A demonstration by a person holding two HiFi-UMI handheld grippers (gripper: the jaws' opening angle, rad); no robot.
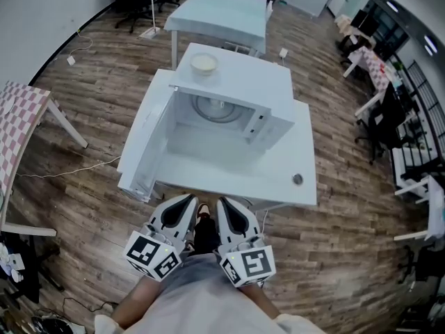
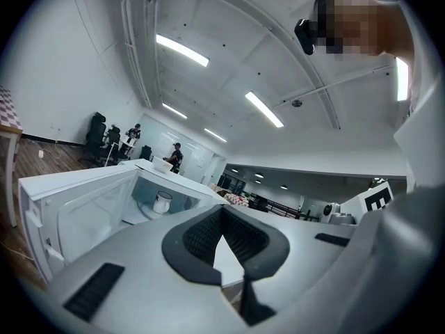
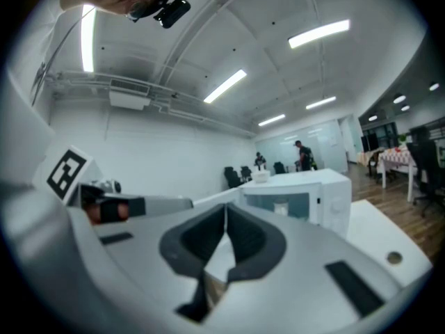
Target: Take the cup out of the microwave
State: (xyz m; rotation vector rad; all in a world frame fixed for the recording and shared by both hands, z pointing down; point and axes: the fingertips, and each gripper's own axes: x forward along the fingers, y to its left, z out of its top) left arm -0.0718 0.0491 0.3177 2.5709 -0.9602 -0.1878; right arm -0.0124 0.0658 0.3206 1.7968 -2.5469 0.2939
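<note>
Our left tongs [image 2: 222, 218] are closed, tip touching tip, and there is nothing between them. Our right tongs [image 3: 226, 213] are closed the same way and hold nothing. The two sit side by side, close to our body, just off the near edge of the worktop [image 1: 278, 176]. Both point about level at what is in front of us.

Right ahead of the tongs, on the worktop, stands the white microwave [image 1: 236, 82]. Its door [image 1: 142, 148] hangs wide open, out to the left of the left tongs. Deep inside the box, on the round plate, stands the cup [image 2: 162, 202]. It is white with a dark rim and it stands upright. It is well apart from both tongs, and nothing touches it.

A pale bowl [image 1: 204, 63] sits on top of the microwave, farther off than the cup. A small round thing [image 1: 297, 179] lies on the worktop, off to the right of the right tongs. We cannot tell what it is.

So how far are we? The door is open, so we think the way in is ready. The main job is not done yet, because the cup is inside. We think one pair of tongs must open up, reach in through the door, close on the cup, and bring it out to the worktop.
</note>
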